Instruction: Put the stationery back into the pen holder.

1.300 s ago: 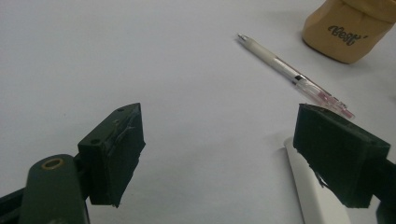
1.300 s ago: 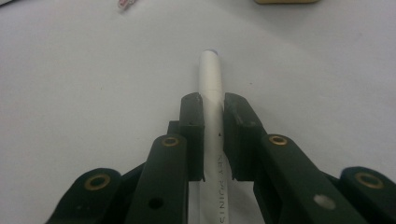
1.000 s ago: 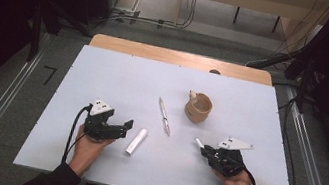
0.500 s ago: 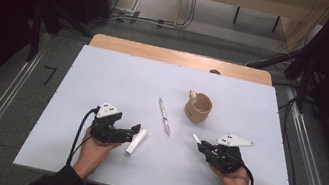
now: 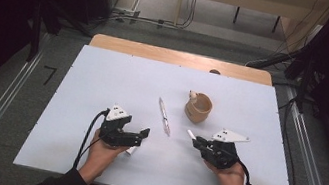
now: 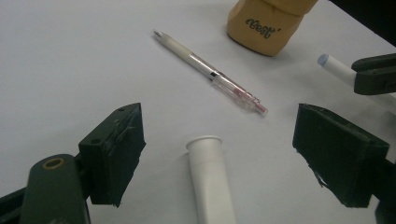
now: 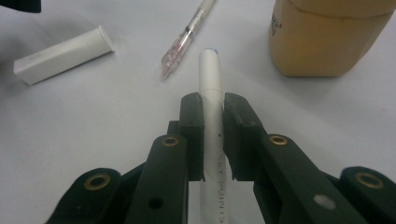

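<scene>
Two grippers, one white cap, one clear pen, one white marker, one tan cup on the white table [image 5: 104, 77]. Left gripper [image 5: 141, 136]: jaws wide apart, holding nothing, the white cap [image 6: 210, 179] lying on the table between them, untouched. Clear pen [image 5: 164, 116]: flat at mid-table. Right gripper [image 5: 198, 142]: jaws clamped on the white marker [image 7: 211, 93], tip protruding. Tan cup [image 5: 198, 107]: upright beyond; something pale, perhaps a figure, at its rim.
</scene>
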The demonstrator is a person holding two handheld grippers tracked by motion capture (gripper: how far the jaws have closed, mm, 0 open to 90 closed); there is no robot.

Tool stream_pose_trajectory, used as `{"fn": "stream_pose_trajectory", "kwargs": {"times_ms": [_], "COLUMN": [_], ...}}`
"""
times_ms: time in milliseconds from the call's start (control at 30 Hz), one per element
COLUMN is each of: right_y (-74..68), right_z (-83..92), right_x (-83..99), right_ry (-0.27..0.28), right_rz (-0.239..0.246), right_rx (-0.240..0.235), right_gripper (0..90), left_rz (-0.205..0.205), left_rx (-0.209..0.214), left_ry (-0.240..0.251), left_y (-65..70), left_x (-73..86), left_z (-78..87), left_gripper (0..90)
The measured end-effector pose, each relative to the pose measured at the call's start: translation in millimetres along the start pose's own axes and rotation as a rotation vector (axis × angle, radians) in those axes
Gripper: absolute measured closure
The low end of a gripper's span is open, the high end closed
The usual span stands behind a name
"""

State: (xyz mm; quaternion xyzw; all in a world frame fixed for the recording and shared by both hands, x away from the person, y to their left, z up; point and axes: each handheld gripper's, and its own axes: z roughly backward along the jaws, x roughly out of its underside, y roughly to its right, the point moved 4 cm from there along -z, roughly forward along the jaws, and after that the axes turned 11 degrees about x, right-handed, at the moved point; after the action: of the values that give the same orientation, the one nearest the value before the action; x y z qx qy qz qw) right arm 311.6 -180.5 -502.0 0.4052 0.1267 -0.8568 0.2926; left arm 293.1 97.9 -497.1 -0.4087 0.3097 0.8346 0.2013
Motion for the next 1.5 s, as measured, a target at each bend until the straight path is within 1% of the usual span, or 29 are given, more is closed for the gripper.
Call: {"fn": "stream_pose_trajectory", "kwargs": {"times_ms": [167, 400, 633, 967, 1233, 1300, 1500], "right_y": [-3.6, -7.6, -11.9, -18.2, -22.2, -22.9, -25.8], "right_z": [-2.0, -3.0, -6.7, -12.2, -15.3, -15.5, -17.9], "right_x": [-5.9, -16.0, -21.9, -29.5, -33.9, -35.1, -38.8], "right_ry": [0.011, 0.044, 0.053, 0.073, 0.084, 0.091, 0.098], "right_rz": [0.003, -0.003, 0.003, 0.003, 0.001, 0.003, -0.001], "right_rx": [-0.006, -0.024, -0.036, -0.046, -0.060, -0.058, -0.061], "right_gripper": [76.9, 76.9, 76.9, 76.9, 76.9, 76.9, 76.9], "left_rz": [-0.010, -0.021, -0.034, -0.039, -0.040, -0.047, -0.049], "left_rx": [0.026, 0.055, 0.081, 0.119, 0.150, 0.158, 0.176], "left_ry": [-0.009, -0.030, -0.042, -0.067, -0.078, -0.083, -0.087], "left_y": [9.6, 20.6, 31.2, 43.3, 52.4, 55.2, 62.5], "left_x": [-0.3, 0.0, -0.5, -0.5, -0.3, 0.0, -0.6], "left_z": [-7.8, -18.2, -28.2, -41.7, -50.8, -52.8, -60.1], "left_gripper": [17.2, 17.3, 17.3, 18.1, 19.6, 20.1, 21.0]}}
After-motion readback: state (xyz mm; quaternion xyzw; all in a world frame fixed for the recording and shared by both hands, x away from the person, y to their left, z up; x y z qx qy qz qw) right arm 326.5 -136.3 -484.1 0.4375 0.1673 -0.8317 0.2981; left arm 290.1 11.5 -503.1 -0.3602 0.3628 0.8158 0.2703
